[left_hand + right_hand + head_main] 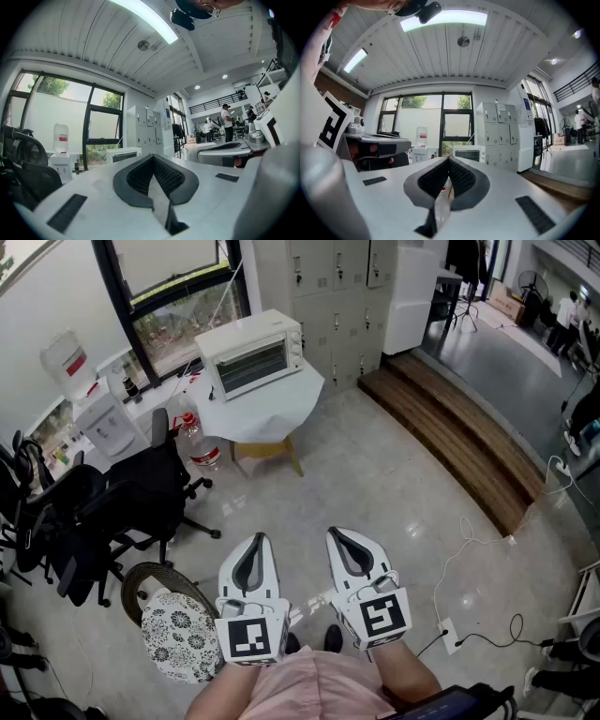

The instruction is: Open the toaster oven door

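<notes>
Daylight from the big window (178, 296) fills the room evenly. The head view is bright and sharp at its middle, with pale reflections on the glossy floor (403, 484) and only soft shadows under the table (281, 404) and the chairs (112, 502); straight lines bow toward its edges. Both gripper views are strong fisheye, ringed by black corners. A ceiling light strip (145, 18) burns out to white, the window glares, and the white shells of the left gripper (153, 159) and right gripper (449, 161), close to the lens, look slightly soft, perhaps out of focus.
</notes>
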Available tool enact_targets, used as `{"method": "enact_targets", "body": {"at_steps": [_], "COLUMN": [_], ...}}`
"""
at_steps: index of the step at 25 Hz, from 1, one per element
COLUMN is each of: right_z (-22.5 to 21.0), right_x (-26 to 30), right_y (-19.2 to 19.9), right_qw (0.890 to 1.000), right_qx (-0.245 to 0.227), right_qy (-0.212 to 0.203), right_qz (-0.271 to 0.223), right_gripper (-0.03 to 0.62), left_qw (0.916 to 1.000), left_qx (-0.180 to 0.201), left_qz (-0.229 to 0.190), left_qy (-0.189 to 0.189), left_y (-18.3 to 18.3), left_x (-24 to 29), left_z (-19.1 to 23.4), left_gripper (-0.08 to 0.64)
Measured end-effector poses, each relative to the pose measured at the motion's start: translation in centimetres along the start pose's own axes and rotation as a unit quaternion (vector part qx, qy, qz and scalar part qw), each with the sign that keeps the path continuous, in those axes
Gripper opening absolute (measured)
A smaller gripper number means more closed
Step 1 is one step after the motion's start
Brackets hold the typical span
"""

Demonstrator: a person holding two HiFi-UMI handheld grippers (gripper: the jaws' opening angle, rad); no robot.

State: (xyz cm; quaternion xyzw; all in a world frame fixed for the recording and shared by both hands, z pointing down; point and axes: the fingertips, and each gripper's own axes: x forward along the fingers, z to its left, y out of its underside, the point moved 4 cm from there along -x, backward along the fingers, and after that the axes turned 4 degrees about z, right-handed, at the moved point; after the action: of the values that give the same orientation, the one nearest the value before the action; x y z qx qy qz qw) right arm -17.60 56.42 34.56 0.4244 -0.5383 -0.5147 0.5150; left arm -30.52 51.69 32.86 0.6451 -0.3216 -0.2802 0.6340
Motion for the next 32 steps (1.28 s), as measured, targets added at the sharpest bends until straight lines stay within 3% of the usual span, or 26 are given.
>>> {"method": "enact_targets", "body": {"at_steps": [5,20,26,32], "right_z": [-1.6,-7.9,-9.9,-12.0], "right_x": [-0.9,-2.0,0.9,7.6], "right_y": [0.1,3.7,5.0,5.3], "right_qw": [1.000,0.999,0.998,0.997], "right_qx": [0.014,0.033,0.041,0.049], "right_qy": [0.007,0.003,0.001,-0.009], "right_qz": [-0.012,0.030,0.042,0.058], "right_gripper": [0.001,0.001,0.001,0.001], "left_qw": [1.0000,0.9987,0.9989,0.9989], "left_qx": [0.000,0.010,-0.004,-0.012], "left_qz": [0.006,0.043,0.044,0.044], "left_qy": [-0.005,-0.025,-0.016,-0.012], "left_y": [0.3,1.9,3.1,3.6], "left_x": [0.3,2.8,6.3,12.8], "left_z": [-1.2,-5.4,-4.9,-1.6], "left_gripper": [0.014,0.014,0.014,0.014]}}
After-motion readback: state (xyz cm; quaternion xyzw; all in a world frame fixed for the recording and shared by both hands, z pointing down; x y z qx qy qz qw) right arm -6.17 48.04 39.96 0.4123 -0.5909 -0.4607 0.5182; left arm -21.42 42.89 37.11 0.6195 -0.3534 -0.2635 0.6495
